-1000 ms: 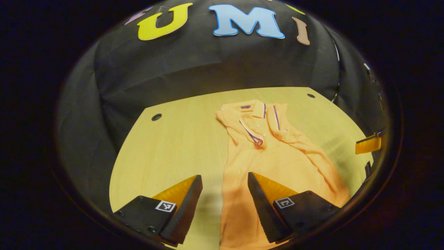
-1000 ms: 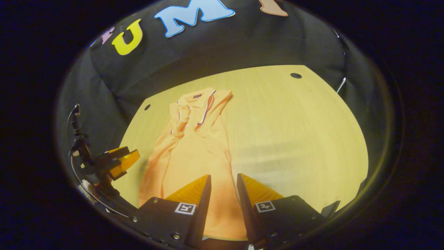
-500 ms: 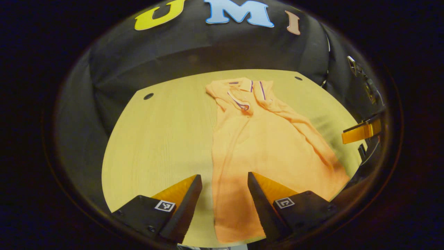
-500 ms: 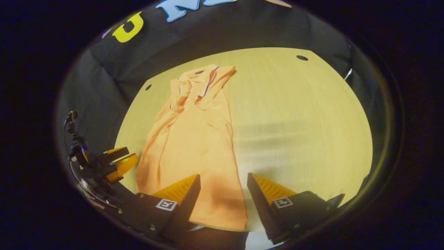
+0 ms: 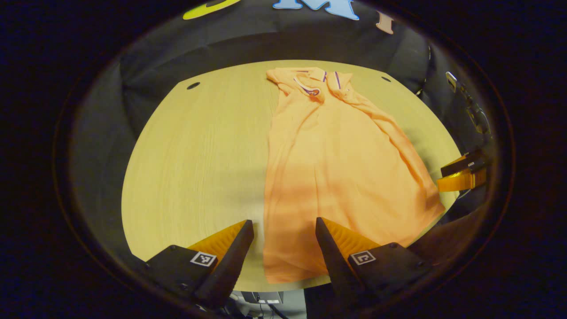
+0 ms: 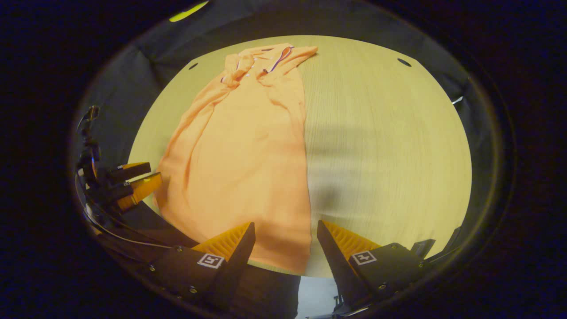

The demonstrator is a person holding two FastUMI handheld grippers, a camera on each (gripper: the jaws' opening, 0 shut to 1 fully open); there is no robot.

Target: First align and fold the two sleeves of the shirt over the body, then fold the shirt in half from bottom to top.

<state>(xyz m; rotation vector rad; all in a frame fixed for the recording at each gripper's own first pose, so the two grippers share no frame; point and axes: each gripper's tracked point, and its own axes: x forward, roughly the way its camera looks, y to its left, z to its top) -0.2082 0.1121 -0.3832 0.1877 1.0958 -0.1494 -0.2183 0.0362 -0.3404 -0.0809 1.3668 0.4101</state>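
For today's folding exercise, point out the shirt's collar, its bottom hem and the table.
collar (image 5: pixel 315 79), left gripper view, on the striped placket.
bottom hem (image 6: pixel 283 259), right gripper view, on the near edge.
table (image 6: pixel 390 146), right gripper view, on bare wood.

Shirt (image 5: pixel 336 159), orange: 1. Table (image 5: pixel 199 155), wooden: 1. Holes in tabletop (image 5: pixel 193 85): 2 seen, perhaps more hidden. Grippers: 2, left gripper (image 5: pixel 283 230), right gripper (image 6: pixel 285 230).

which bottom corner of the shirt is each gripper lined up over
Left gripper frames the shirt's hem corner on its own side; right gripper frames the opposite one. Both open, above the cloth.
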